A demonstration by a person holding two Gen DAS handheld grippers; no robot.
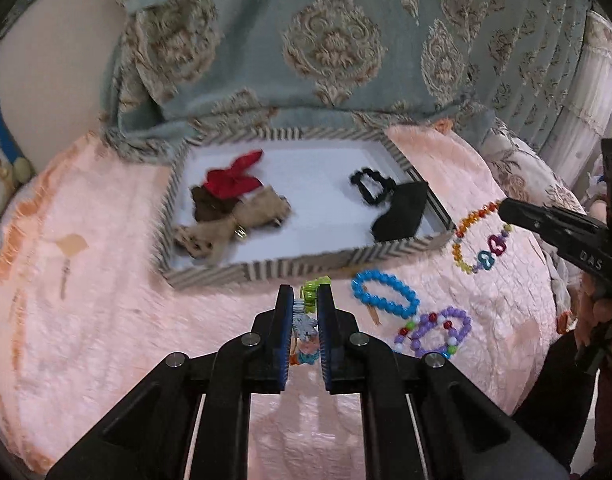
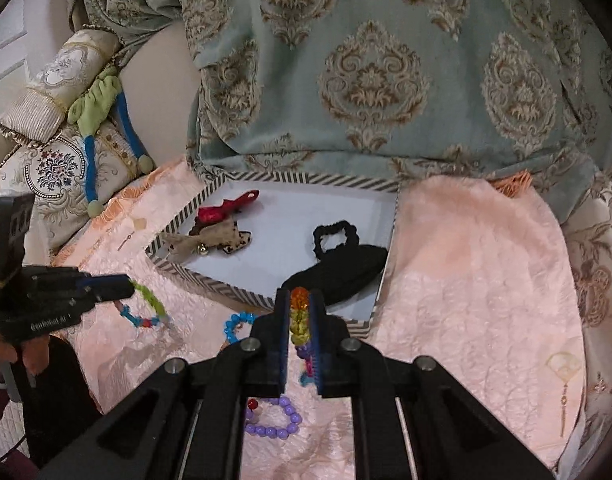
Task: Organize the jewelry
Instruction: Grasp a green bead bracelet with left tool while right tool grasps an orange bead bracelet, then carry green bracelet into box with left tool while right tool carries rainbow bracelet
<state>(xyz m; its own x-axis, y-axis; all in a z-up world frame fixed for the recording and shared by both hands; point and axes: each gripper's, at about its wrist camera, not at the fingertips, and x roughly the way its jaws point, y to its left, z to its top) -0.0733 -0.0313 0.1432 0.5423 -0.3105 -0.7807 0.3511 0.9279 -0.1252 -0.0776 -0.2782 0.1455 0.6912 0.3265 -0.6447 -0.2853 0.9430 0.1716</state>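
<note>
My left gripper (image 1: 304, 292) is shut on a bracelet of green, white, blue and orange beads (image 1: 306, 320), lifted off the pink cloth; in the right wrist view it hangs from the left gripper (image 2: 130, 284) as a loop (image 2: 150, 312). My right gripper (image 2: 299, 296) is shut on a rainbow bead bracelet (image 2: 299, 322), which dangles from the right gripper (image 1: 505, 209) as a loop (image 1: 475, 240) in the left wrist view. Just beyond both stands a striped-rim tray (image 1: 210, 278) (image 2: 214, 285). A blue bracelet (image 1: 385, 294) (image 2: 236, 326) and a purple one (image 1: 437, 332) (image 2: 272, 426) lie on the cloth.
The tray holds red, brown and beige bows (image 1: 234, 200) on its left and a black scrunchie (image 1: 369, 184) with a black bow (image 1: 401, 212) on its right. A gold earring (image 1: 68, 260) lies on the pink cloth. A patterned teal curtain (image 2: 369, 80) hangs behind; cushions (image 2: 62, 160) lie left.
</note>
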